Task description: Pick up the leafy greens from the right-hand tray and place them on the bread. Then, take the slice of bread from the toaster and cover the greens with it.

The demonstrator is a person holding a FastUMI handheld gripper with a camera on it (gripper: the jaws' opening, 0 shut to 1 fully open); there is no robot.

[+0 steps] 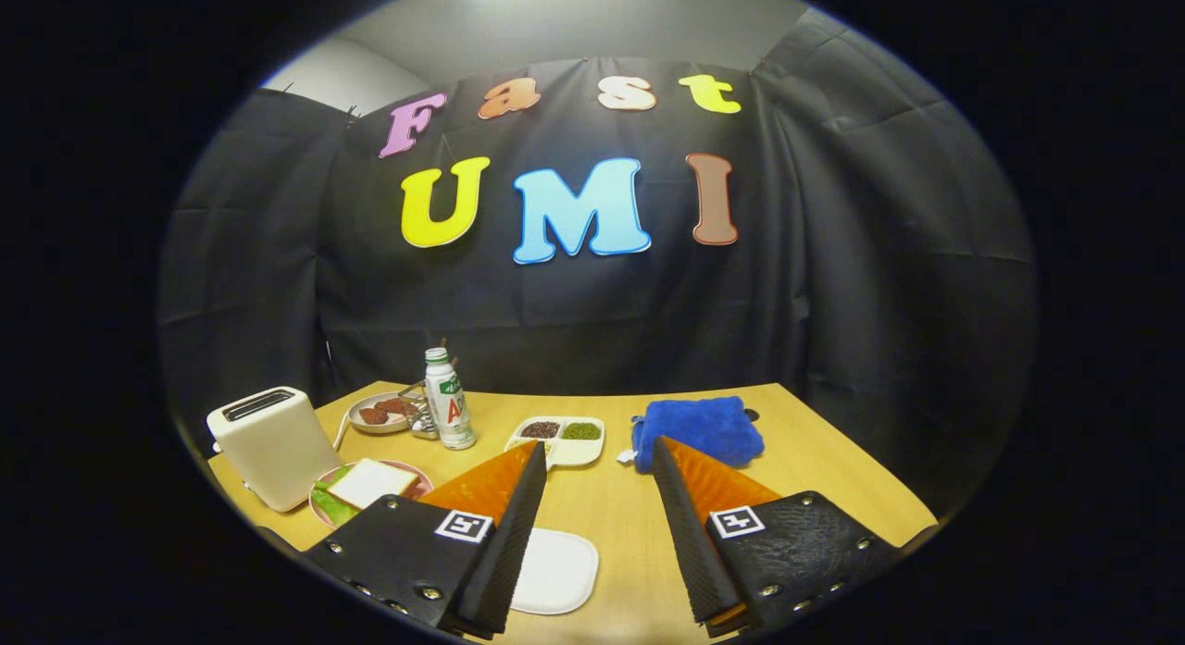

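Observation:
My gripper (599, 458) hovers above the wooden table (815, 478), open, with nothing between its fingers. To the left of the left finger lies a pink plate (414, 483) with a slice of bread (372, 481) resting on top of leafy greens (331, 506). A white toaster (271, 444) stands just behind that plate; its slot looks dark and I cannot tell what is in it. A white tray (555, 571) lies on the table below and between the fingers, nothing on the part I see.
A white bottle (449, 412) stands behind the plate, beside a small plate of reddish food (380, 412) and a metal object (422, 421). A divided white dish (567, 439) with dark and green fillings sits ahead of the fingers. A blue cloth (696, 430) lies beyond the right finger.

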